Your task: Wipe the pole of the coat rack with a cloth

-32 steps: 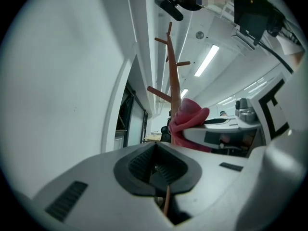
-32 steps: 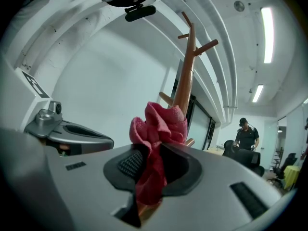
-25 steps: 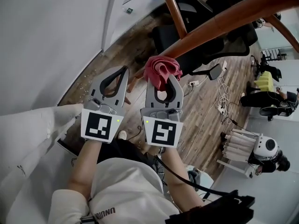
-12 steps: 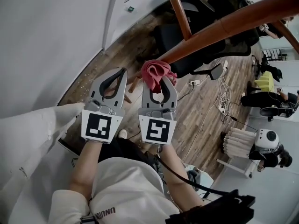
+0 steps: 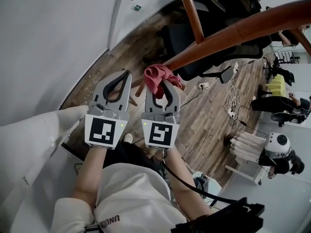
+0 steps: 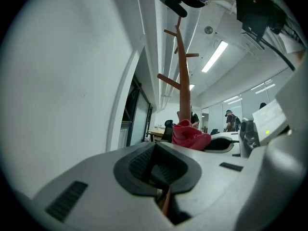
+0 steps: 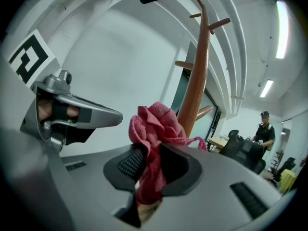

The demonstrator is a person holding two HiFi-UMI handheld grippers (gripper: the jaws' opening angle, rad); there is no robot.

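The coat rack's brown wooden pole [image 5: 233, 30] slants across the top of the head view. In the right gripper view the pole [image 7: 198, 71] rises just behind the jaws. My right gripper [image 5: 162, 82] is shut on a bunched red cloth [image 5: 158, 75], and the cloth [image 7: 155, 129] presses against the lower part of the pole. My left gripper [image 5: 124, 74] hangs beside it on the left, shut, with nothing between its jaws [image 6: 155, 160]. The left gripper view shows the cloth [image 6: 188, 134] at the pole [image 6: 183, 76].
A white wall [image 5: 48, 42] stands close on the left. Black office chairs [image 5: 214, 13] sit behind the rack. Cables and a power strip [image 5: 231, 113] lie on the wooden floor, and a white robot-like unit [image 5: 277, 154] stands at the right. People are in the far background.
My right gripper with the red cloth has slid left and down along the pole toward its base. The left gripper has stayed almost still.
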